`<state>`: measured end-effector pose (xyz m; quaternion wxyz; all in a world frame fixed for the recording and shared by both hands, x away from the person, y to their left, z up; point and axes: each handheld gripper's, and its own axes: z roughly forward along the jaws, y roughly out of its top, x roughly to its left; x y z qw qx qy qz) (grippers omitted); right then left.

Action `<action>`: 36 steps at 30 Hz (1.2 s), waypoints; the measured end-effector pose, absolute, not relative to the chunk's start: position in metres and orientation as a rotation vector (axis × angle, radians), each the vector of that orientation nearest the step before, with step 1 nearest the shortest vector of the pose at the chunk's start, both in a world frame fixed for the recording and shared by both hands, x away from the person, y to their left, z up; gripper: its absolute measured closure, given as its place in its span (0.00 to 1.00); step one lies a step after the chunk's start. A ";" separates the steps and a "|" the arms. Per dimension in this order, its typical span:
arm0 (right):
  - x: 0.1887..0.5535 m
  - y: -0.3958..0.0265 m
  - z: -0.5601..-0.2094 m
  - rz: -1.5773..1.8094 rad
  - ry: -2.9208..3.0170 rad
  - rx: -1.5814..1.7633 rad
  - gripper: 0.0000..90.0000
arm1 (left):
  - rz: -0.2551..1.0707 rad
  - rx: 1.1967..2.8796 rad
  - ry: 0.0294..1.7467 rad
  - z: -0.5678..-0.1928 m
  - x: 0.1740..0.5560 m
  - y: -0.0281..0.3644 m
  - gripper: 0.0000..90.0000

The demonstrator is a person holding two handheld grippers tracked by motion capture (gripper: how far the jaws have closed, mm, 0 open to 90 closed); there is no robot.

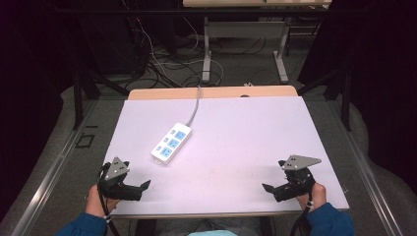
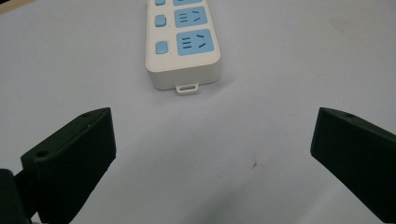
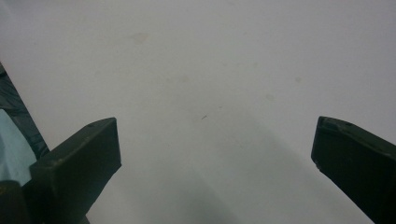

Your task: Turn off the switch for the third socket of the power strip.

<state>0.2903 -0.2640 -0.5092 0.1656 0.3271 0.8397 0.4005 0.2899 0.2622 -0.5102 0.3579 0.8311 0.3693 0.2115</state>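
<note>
Left gripper [image 1: 145, 186] resting at lower left of the high view, near the front edge of the table [image 1: 236, 142], jaws standing wide apart, gripping nothing. In the left gripper view, same gripper [image 2: 212, 140] aiming straight at the near end of the power strip [image 2: 183, 46], bare tabletop lying between jaw tips and strip; not touching.

Power strip [image 1: 171, 143] lying flat left of centre in the high view, running diagonally toward upper right, blue sockets facing up, grey cable [image 1: 195, 105] trailing off toward the far table edge at top centre. No plug sitting in any socket, as far as visible.

Right gripper [image 1: 266, 187] resting at lower right of the high view, well apart from the strip, jaws likewise spread open and empty. In the right gripper view, gripper [image 3: 215, 140] looking onto plain white surface, a few faint marks showing.

Judging progress: nothing appearing done on the strip yet, no contact by either gripper. Remaining, by appearance: the whole job, beginning with closing the gap to the strip, the left gripper being nearer and already lined up with it.
</note>
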 end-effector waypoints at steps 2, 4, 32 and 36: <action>0.291 -0.264 -0.509 1.136 2.391 0.936 0.01 | 0.542 2.151 0.958 -0.509 0.292 0.263 0.00; 0.291 -0.265 -0.509 1.135 2.395 0.927 0.01 | 0.543 2.141 0.970 -0.508 0.293 0.263 0.00; 0.293 -0.265 -0.510 1.127 2.414 0.926 0.02 | 0.563 2.103 1.021 -0.498 0.326 0.256 0.00; 0.293 -0.265 -0.510 1.133 2.411 0.930 0.02 | 0.565 2.103 1.024 -0.497 0.331 0.254 0.00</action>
